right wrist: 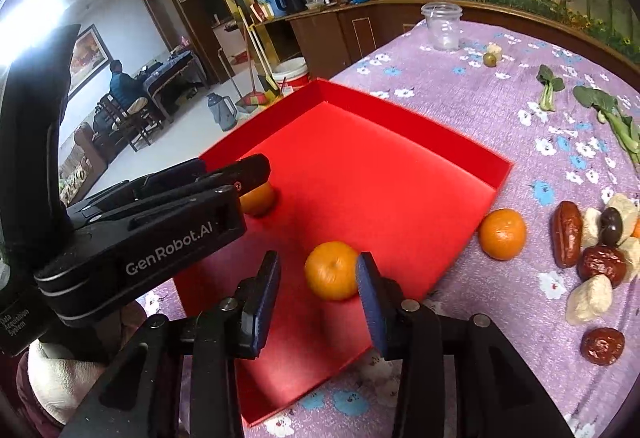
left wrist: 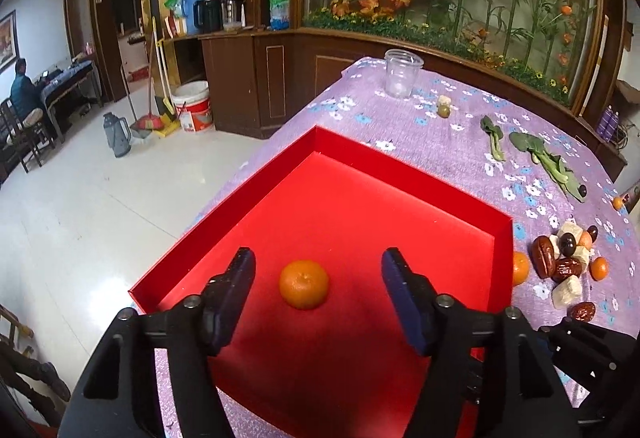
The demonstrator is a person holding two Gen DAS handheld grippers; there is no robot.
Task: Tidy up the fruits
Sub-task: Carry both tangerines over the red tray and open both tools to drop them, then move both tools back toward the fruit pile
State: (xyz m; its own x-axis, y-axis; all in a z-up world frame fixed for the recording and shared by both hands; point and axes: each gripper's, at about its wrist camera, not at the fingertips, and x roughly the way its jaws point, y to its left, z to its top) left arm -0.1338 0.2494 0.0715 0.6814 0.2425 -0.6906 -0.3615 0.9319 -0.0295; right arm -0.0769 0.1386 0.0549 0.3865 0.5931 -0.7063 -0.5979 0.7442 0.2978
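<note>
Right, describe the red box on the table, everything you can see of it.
The red box is a shallow, square, open-topped tray that looks like glossy cardboard, with low upright walls and a smooth flat floor. It lies flat on the purple floral tablecloth, at the table edge nearest the tiled floor. In the right wrist view two mandarins rest on its floor: one between the right gripper's jaws, one partly hidden behind the left gripper. A third mandarin sits outside, by its right wall.

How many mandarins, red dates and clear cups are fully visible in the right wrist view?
Mandarins: 3
Red dates: 3
Clear cups: 1
Total: 7
</note>
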